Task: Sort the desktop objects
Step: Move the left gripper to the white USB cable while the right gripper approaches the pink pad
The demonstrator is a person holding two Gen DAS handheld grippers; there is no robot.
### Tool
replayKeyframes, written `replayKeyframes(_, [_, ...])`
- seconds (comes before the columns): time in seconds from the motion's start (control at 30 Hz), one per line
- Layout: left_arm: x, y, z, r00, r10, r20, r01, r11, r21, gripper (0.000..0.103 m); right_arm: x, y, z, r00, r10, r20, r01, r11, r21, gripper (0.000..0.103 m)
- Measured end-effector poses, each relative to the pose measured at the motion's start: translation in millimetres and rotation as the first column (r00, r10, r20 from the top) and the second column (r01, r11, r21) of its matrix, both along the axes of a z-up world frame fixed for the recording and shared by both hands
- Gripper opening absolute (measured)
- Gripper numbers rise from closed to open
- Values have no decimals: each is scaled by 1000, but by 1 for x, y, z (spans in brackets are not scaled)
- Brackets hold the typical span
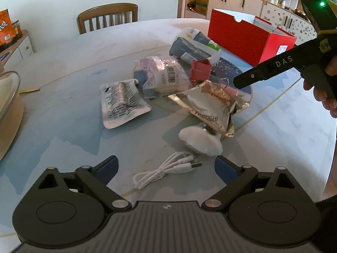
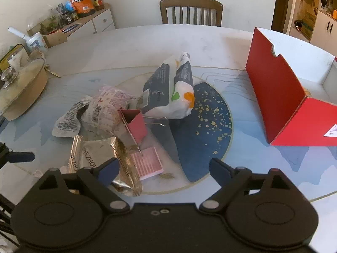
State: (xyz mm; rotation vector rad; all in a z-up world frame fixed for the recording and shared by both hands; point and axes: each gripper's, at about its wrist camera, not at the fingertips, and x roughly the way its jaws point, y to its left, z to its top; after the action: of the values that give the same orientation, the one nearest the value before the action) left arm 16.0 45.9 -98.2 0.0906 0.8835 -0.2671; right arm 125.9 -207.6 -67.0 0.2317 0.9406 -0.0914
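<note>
**Two hand-held grippers above a cluttered round table.**

The left gripper stands wide open and empty over a coiled white USB cable, beside a white fluffy pad. The right gripper is likewise spread wide and grips nothing; a gold foil packet and a pink card deck lie below it. A red binder clip sits mid-heap; the open red box stands apart, to the right.
</note>
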Motion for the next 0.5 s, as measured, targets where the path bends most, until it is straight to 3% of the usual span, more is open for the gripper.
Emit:
replayKeyframes(0.33, [-4,5,-4,1000,17,1,-17,1000,16,95,7,-8,-8,1000,-19,-13,19,1000,-24,84])
replayKeyframes(0.4, [-3,5,-6,1000,12,-5,-11,1000,20,88,9,-11,-13,999,-24,-36,23,999,-32,76])
replayKeyframes(0.5, [-3,6,-9,1000,17,-15,-17,1000,26,85,12,-11,-21,998,-22,-52,20,999,-43,71])
